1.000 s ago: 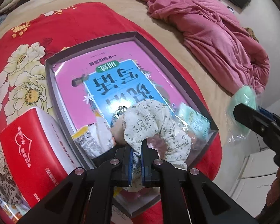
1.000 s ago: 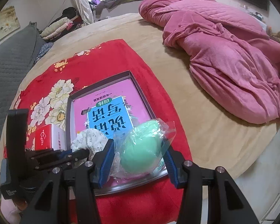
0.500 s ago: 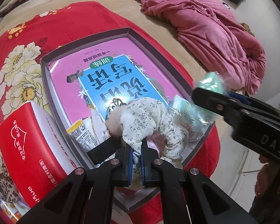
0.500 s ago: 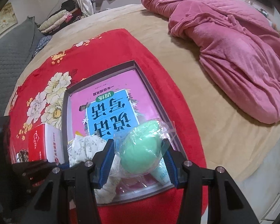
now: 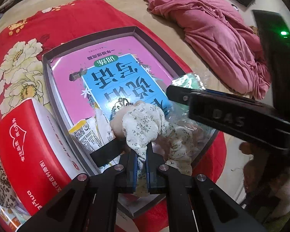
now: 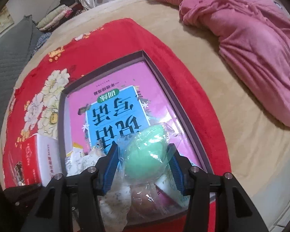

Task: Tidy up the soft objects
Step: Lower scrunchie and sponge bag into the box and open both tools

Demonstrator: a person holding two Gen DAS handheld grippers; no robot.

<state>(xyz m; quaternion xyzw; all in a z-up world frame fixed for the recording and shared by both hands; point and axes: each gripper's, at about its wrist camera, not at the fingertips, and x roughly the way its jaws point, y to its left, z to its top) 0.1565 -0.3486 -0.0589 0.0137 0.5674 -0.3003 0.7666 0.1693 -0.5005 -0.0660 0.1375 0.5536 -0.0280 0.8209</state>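
Note:
My left gripper (image 5: 140, 159) is shut on a corner of a white floral cloth (image 5: 145, 125) that lies in the near end of a grey shallow box (image 5: 48, 89). A pink and blue book (image 5: 114, 77) covers the box floor. My right gripper (image 6: 144, 159) is shut on a green soft ball in a clear plastic bag (image 6: 147, 154), held over the near right part of the box (image 6: 176, 104). The floral cloth also shows in the right wrist view (image 6: 114, 199), below the ball. The right gripper's arm crosses the left wrist view (image 5: 232, 114).
A red and white carton (image 5: 27, 147) stands left of the box on a red flowered blanket (image 5: 67, 23). Small packets (image 5: 89, 133) lie in the box's near left corner. A pink quilt (image 6: 251, 38) is heaped at the back right of the beige bed.
My right gripper has carried the bagged green ball left and lower, over the box's near end beside the floral cloth. My left gripper keeps its hold on the cloth.

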